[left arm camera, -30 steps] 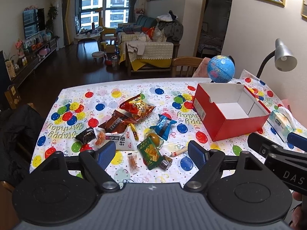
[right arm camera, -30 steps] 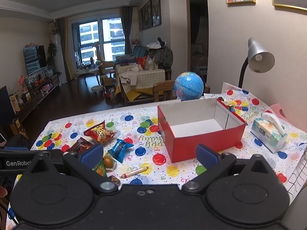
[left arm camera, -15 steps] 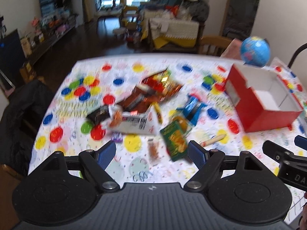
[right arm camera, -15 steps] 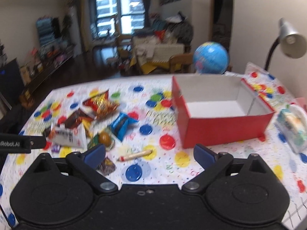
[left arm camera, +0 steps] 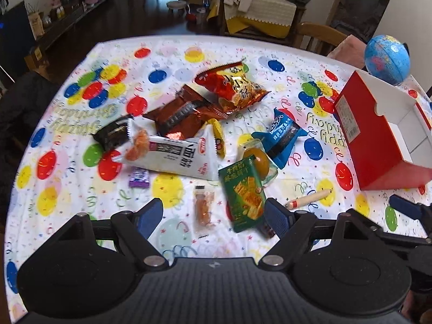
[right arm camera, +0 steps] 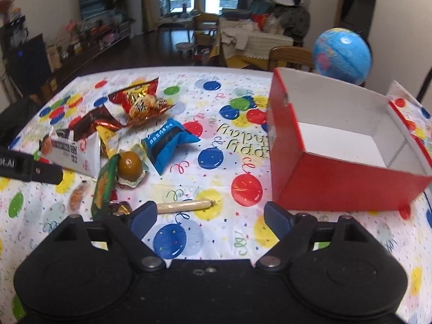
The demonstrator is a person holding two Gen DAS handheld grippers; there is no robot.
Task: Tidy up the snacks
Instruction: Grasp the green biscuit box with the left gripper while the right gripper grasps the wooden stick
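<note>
I am looking down over two hand-held grippers at a table covered with a balloon-print birthday cloth (left arm camera: 172, 54). My landmark is the red box (right arm camera: 337, 178), open-topped, white inside and empty, standing on the cloth. The left gripper (left arm camera: 214, 216) has its jaws spread wide with nothing pinched; a small clear-wrapped orange snack (left arm camera: 203, 210) lies on the cloth between its blue fingertips, untouched, and a green cracker packet (left arm camera: 243, 194) lies just inside the fingertip nearer the box. The right gripper (right arm camera: 210, 218) also stands spread and holds nothing; its jaws have just been closing somewhat, with only bare cloth between them. A tan sausage stick (right arm camera: 183, 205) lies just beyond its fingertip on the side away from the box. The rest of the snacks lie in a loose heap well apart from the box, on the same side as the left gripper: a blue wrapped cake (right arm camera: 167, 140) nearest the box, a sealed brown egg (right arm camera: 129, 164) beside it, a red-and-gold crisp bag (left arm camera: 235, 86) farther back, a brown foil packet (left arm camera: 183, 113), a white noodle-snack packet (left arm camera: 175, 156), a small black packet (left arm camera: 113, 135) and a purple sweet (left arm camera: 139, 176). A blue globe (right arm camera: 343, 54) stands behind the box.
</note>
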